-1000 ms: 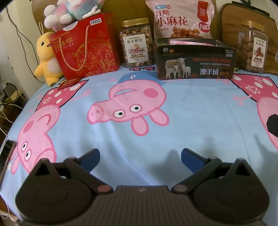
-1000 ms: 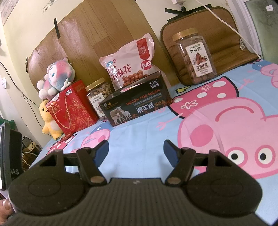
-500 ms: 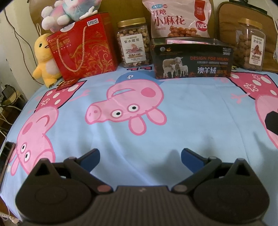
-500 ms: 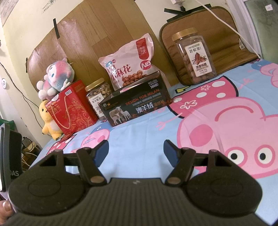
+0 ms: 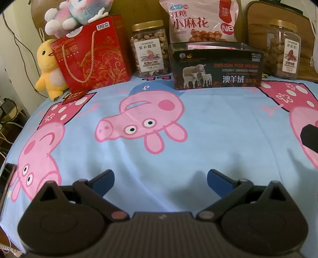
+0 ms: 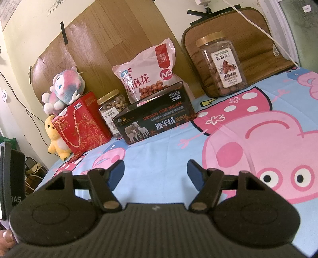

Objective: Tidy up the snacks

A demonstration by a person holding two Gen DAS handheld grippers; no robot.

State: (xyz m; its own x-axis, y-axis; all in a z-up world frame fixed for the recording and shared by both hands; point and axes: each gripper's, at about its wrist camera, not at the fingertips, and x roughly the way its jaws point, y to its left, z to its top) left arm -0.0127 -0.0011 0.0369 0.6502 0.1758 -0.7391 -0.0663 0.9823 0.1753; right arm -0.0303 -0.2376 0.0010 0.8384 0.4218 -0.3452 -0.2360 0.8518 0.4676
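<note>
Snacks line the far edge of the bed: a red gift bag, a jar of cashews, a pink snack bag, a black box and a jar of pecans. My left gripper is open and empty, low over the sheet, well short of them. My right gripper is open and empty, also short of the row.
The blue cartoon-pig sheet covers the bed. A yellow plush duck and a pink plush toy sit at the far left. A brown cushion leans behind the pecan jar. Cables hang off the left edge.
The left gripper's view has shifted slightly, with the snack row sitting a little lower and nearer than half a second ago. The right gripper has barely moved. Both stay open.
</note>
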